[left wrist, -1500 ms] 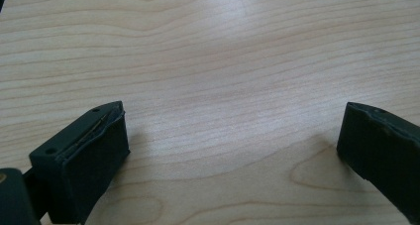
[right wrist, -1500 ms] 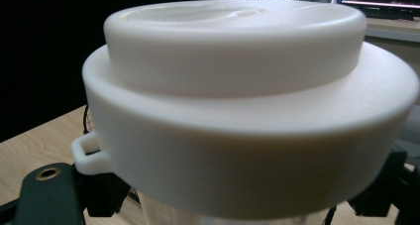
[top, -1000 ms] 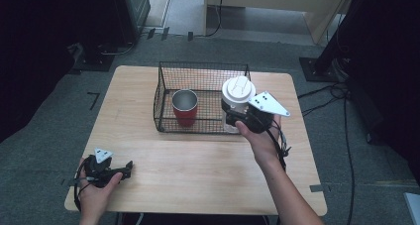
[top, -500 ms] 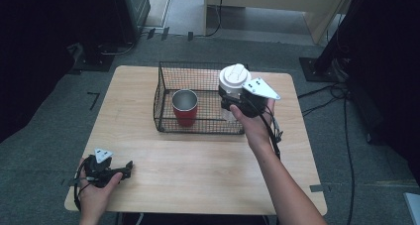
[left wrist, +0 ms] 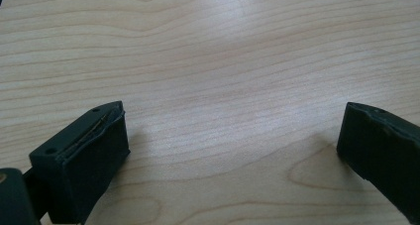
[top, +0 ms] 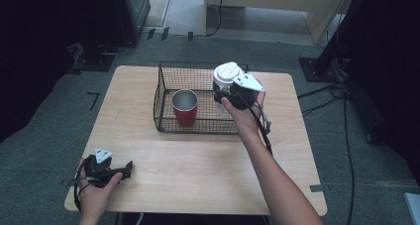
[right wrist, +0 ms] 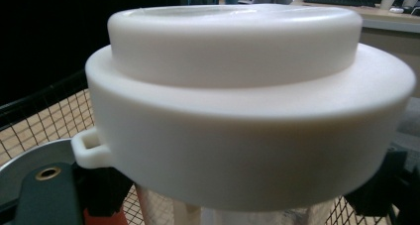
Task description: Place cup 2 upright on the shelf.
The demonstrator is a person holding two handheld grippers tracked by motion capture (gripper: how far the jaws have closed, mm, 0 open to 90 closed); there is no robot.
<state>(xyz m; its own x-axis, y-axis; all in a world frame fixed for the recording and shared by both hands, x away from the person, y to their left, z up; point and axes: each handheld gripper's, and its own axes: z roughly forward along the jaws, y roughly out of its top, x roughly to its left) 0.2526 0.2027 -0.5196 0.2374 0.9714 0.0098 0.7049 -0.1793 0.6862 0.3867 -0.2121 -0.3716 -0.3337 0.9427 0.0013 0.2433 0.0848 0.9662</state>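
In the high view my right gripper (top: 224, 92) holds a clear cup with a white lid (top: 227, 73), upright, over the right part of the black wire basket (top: 163, 78). In the right gripper view the white lid (right wrist: 247, 101) is close up, with the jaws shut on the clear cup body just under it. A red cup with a metal inside (top: 184, 106) stands in the basket, left of the held cup. My left gripper (top: 128, 167) rests on the table near its front left corner. Its jaws stand open over bare wood, and one of its fingers (left wrist: 84, 155) shows there.
The wooden table (top: 198, 175) has free room in front of the basket and to its left. Cables (top: 341, 93) lie on the floor to the right of the table. Dark furniture stands beyond the table's far edge.
My right gripper has carried the lidded cup leftward and a little lower, from beside the basket's right wall to over its right part. The left gripper has stayed put.
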